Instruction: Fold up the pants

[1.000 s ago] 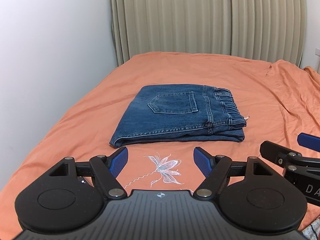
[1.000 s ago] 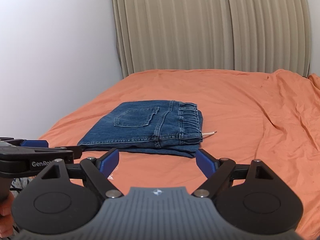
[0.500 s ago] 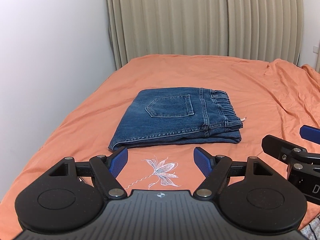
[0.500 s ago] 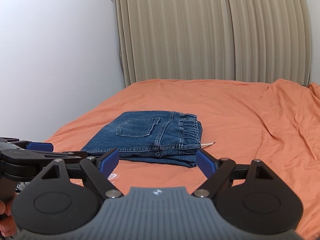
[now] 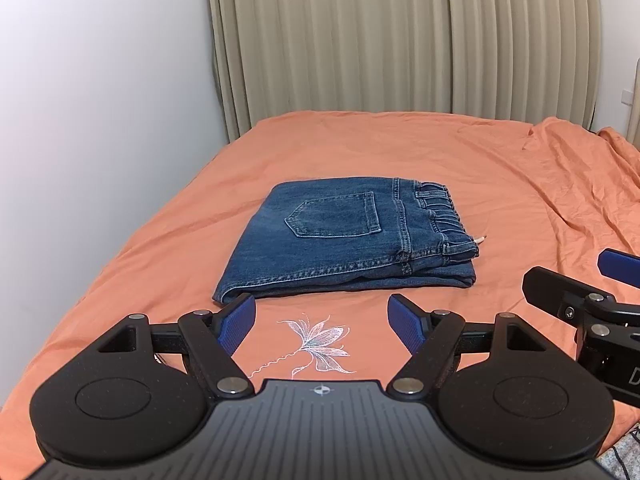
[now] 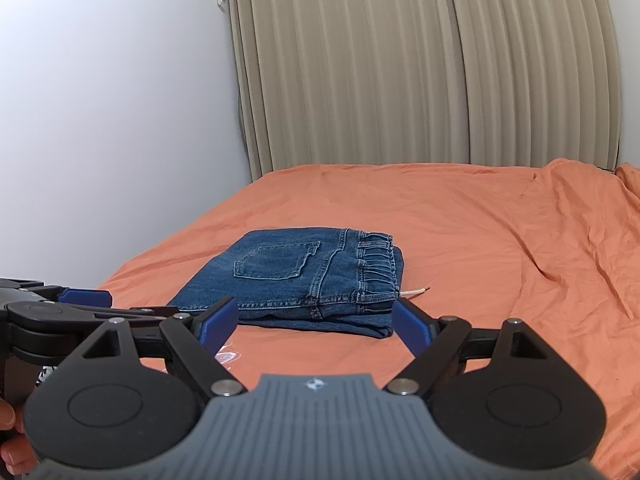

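Observation:
Blue denim pants (image 5: 344, 236) lie folded into a flat rectangle on the orange bed sheet (image 5: 400, 144), back pocket up, elastic waistband to the right. In the right wrist view the same pants (image 6: 304, 276) sit just beyond the fingertips. My left gripper (image 5: 322, 318) is open and empty, held short of the pants' near edge. My right gripper (image 6: 314, 322) is open and empty too, hovering in front of the pants. Each gripper shows at the edge of the other's view.
A white wall (image 5: 100, 120) runs along the bed's left side and beige pleated curtains (image 5: 400, 40) hang behind it. A white flower embroidery (image 5: 320, 340) marks the sheet near me. The sheet is rumpled at the right (image 6: 560, 240). A fingertip (image 6: 8, 420) shows at lower left.
Both grippers have drawn back and tilted up; the pants sit lower and farther in the views. The jaws stayed open and the pants have not moved.

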Action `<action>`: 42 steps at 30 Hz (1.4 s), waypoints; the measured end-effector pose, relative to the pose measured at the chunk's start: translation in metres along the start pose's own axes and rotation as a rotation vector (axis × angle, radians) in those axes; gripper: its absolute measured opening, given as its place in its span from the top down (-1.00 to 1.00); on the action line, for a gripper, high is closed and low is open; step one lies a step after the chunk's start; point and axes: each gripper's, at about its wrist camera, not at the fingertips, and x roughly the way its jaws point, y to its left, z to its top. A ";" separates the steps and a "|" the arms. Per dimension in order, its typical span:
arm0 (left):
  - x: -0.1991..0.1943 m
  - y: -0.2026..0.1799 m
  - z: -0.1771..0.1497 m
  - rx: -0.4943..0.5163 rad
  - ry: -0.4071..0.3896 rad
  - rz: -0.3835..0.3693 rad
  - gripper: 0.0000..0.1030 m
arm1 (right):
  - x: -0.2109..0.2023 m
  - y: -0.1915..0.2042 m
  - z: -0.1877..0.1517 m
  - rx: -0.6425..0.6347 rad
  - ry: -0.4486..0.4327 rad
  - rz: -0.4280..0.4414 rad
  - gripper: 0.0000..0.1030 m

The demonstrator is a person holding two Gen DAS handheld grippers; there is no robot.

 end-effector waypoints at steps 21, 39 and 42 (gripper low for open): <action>-0.001 0.003 0.002 0.001 -0.006 0.005 -0.71 | -0.002 0.003 0.000 -0.015 -0.005 -0.002 -0.56; 0.005 0.002 0.001 0.008 0.029 0.013 -0.71 | 0.005 0.007 -0.001 -0.024 0.053 0.000 -0.56; 0.006 0.001 -0.001 0.014 0.040 0.018 -0.71 | 0.006 0.008 -0.001 -0.029 0.061 0.003 -0.56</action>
